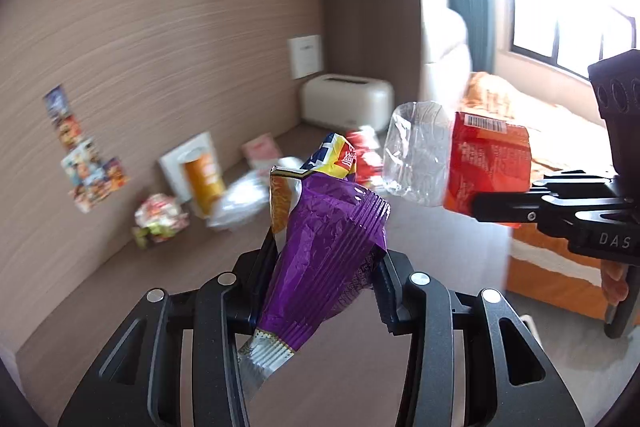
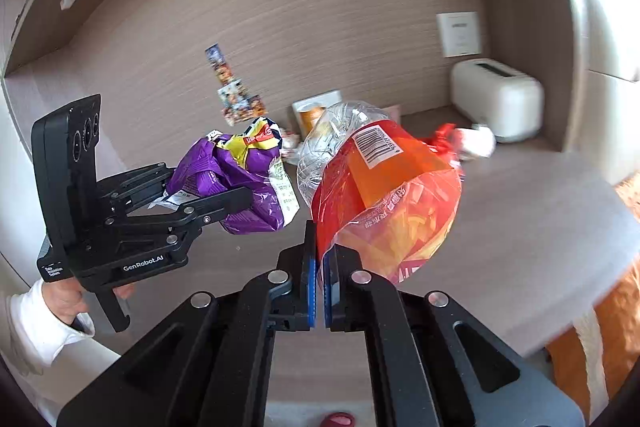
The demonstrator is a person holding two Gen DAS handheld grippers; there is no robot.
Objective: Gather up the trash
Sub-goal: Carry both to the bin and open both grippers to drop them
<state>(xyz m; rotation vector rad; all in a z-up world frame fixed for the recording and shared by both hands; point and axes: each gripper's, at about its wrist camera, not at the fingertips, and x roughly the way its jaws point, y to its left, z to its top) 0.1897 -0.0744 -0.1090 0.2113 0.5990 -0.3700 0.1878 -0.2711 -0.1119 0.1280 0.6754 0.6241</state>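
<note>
A crumpled purple snack bag (image 1: 324,247) with a yellow top is clamped in my left gripper (image 1: 326,267), lifted above the desk. The same purple bag (image 2: 236,183) shows in the right wrist view with the left gripper (image 2: 236,201) shut on it. My right gripper (image 2: 320,251) is shut on the edge of a red and clear plastic bag (image 2: 384,195) with a barcode, also held in the air. From the left wrist view that red bag (image 1: 480,159) hangs at the right, pinched by the right gripper (image 1: 476,205).
More litter lies at the back of the brown desk (image 1: 420,239): an orange tube (image 1: 202,181), a colourful wrapper (image 1: 160,219), clear plastic (image 1: 240,199), red wrappers (image 1: 364,155). A cream toaster (image 2: 498,99) stands in the corner. An orange bed (image 1: 552,131) is at the right.
</note>
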